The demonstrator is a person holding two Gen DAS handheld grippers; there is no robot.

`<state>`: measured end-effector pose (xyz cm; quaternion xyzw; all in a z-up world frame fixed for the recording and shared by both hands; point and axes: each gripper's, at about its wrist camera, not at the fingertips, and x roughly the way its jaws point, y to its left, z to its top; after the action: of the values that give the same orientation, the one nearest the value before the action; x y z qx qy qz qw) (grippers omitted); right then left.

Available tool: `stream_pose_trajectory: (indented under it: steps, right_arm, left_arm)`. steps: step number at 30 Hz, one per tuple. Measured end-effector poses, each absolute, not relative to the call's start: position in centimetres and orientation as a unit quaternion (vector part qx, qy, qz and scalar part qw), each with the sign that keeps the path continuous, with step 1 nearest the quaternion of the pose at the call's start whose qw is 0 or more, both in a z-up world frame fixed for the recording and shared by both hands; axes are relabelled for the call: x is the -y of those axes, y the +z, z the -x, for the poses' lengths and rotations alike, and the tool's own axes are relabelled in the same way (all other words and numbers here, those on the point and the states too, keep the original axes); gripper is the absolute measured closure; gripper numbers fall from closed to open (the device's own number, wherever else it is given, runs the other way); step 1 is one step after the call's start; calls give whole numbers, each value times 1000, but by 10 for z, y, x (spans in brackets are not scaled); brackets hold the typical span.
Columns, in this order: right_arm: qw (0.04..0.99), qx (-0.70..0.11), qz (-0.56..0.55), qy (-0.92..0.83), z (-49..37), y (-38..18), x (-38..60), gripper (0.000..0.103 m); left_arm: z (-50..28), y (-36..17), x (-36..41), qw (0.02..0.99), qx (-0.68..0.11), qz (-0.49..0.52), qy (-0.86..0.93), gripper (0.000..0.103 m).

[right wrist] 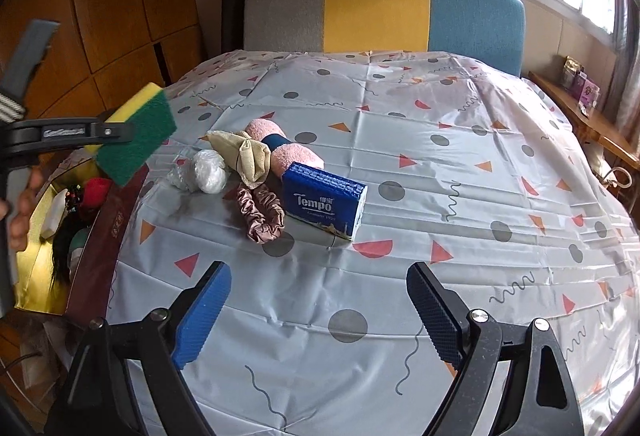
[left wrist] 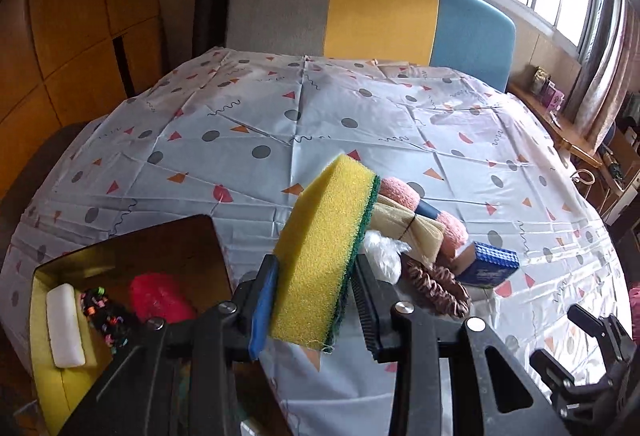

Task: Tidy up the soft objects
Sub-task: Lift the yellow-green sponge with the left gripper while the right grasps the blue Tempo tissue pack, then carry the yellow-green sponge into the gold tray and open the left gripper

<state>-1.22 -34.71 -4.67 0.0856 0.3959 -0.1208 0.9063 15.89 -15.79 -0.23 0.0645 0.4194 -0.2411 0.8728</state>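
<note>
Sponge [left wrist: 326,256] in transit: the yellow block with its green scouring face hangs clear of the table, clamped across its thickness by the left gripper [left wrist: 316,300], one pad on the foam side and the other on the scourer. The right wrist view shows it from the side, raised near the table's left edge and roughly above the near corner of the gold-lined box [left wrist: 60,384]. That hold appears chosen so the soft foam gives a little under the pads yet cannot slip out on the way to the box.

Inside the box already lie a white bar [left wrist: 64,328], a dark multicoloured scrunchie [left wrist: 106,316] and a red fluffy item [left wrist: 160,296], suggesting it serves as the collecting bin for the soft goods.

Still waiting on the patterned tablecloth [right wrist: 440,196], bunched together, are a rolled pink towel with a dark band [right wrist: 288,150], a folded beige cloth [right wrist: 244,154], a crumpled clear plastic bag [right wrist: 204,168], a brown satin scrunchie [right wrist: 260,216] and a blue Tempo tissue pack [right wrist: 326,204].

The right gripper [right wrist: 320,312] hovers low over the cloth with its jaws spread wide and nothing between them, pointing toward the tissue pack, seemingly lined up for the next pick.
</note>
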Motion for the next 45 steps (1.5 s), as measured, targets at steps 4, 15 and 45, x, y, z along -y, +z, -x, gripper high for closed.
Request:
stream_pose_trajectory:
  steps: [4,15,45]
  right_arm:
    - [902,-403,-106,-109,9,-54,348,13]
    - [900,-428,2,-78,-57,-43,364,13]
    - [876,-478,-60,-22,-6,-68,328,78]
  left_arm:
    - [-129,10,128,879,-405,-48,-248,66]
    - [-78,6,60,878,-413,-2,-242,66]
    - [-53,-6,-16,896,-415,39,-154,66]
